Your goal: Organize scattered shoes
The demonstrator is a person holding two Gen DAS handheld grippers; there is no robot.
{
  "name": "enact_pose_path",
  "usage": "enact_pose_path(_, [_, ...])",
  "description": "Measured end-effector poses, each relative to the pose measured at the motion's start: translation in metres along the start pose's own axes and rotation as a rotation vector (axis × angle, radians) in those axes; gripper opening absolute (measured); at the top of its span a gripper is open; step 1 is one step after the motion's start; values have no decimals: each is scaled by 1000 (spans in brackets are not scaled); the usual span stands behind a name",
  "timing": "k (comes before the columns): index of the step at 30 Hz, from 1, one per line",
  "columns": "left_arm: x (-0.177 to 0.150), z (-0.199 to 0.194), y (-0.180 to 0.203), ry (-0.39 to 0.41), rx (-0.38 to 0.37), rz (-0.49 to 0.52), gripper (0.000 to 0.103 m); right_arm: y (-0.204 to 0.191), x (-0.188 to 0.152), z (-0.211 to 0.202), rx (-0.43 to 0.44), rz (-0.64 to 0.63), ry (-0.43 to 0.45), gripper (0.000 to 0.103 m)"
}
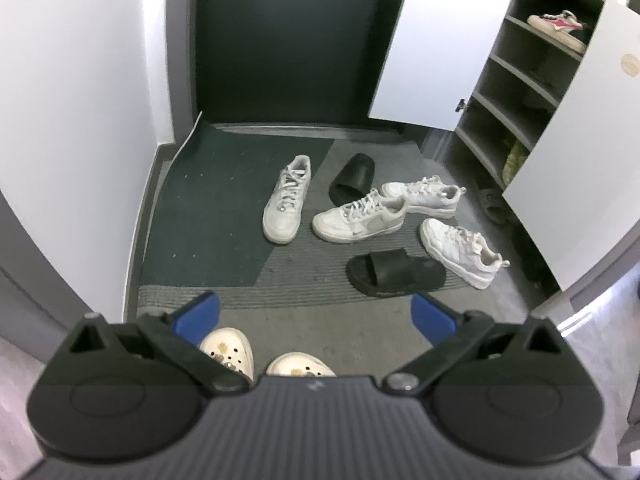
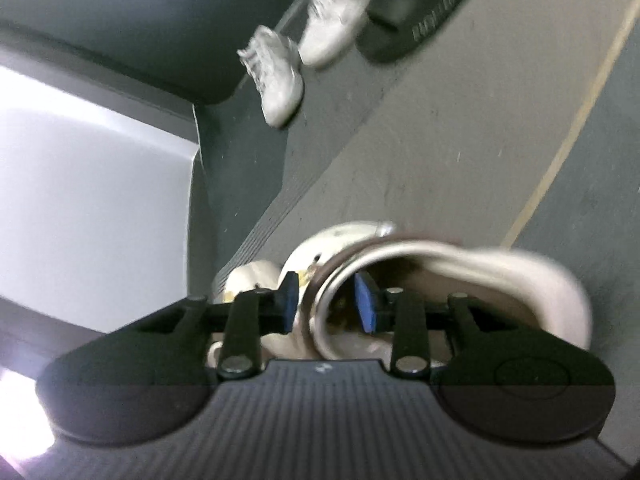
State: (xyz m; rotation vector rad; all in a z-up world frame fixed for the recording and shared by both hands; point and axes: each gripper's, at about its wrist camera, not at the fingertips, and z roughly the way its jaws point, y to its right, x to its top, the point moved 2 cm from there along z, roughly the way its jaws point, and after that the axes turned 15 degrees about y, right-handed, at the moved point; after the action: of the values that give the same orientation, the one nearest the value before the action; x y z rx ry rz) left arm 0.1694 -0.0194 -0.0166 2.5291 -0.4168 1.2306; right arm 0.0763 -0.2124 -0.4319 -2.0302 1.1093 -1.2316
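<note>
The right gripper (image 2: 326, 306) straddles the cream foam clog's (image 2: 460, 276) heel rim, pads apart (blurry view); the left gripper (image 1: 316, 314) hangs wide open, empty.

four white lace-up sneakers lie scattered on the entry floor – one (image 1: 286, 200) apart at the left with its toe toward the camera, two (image 1: 358, 216) (image 1: 424, 196) side by side, one (image 1: 464, 252) nearest the cabinet. two black slides sit among them – one (image 1: 352, 178) tipped up behind the sneakers, the other (image 1: 396, 272) flat in front.
</note>
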Motion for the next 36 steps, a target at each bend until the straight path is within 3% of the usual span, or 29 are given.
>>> enact_pose_path(6, [-4, 0, -8, -37, -22, -19, 103, -32, -3, 7, 91, -268, -35, 38])
enact_pose_path(7, [-4, 0, -10, -42, -28, -24, 103, -37, -3, 9, 104, -309, -34, 42])
enact_pose_path(8, [-4, -1, -12, -45, -34, -31, 103, -40, -3, 11, 114, -338, -33, 48])
enact_pose_path(10, [-4, -1, -17, -44, -28, -40, 103, -44, -6, 11, 126, -409, -10, 82])
enact_pose_path(11, [-4, -1, -20, -42, -21, -45, 103, -46, -8, 11, 123, -456, 0, 91])
enact_pose_path(13, [-2, 0, -27, -43, -4, -61, 103, -48, -11, 13, 116, -530, 0, 92])
enact_pose_path(18, [0, 0, -40, -54, -19, -109, 103, -44, -20, 27, 68, -652, -99, 92])
enact_pose_path(25, [3, 2, -54, -54, 1, -138, 103, -51, -48, 47, 60, -1112, -299, 100])
enact_pose_path(32, [6, 7, -53, -55, 3, -150, 103, -41, -57, 71, 53, -1163, -367, 103])
enact_pose_path(36, [10, 9, -58, -50, 3, -177, 103, -31, -63, 75, 68, -1114, -321, 103])
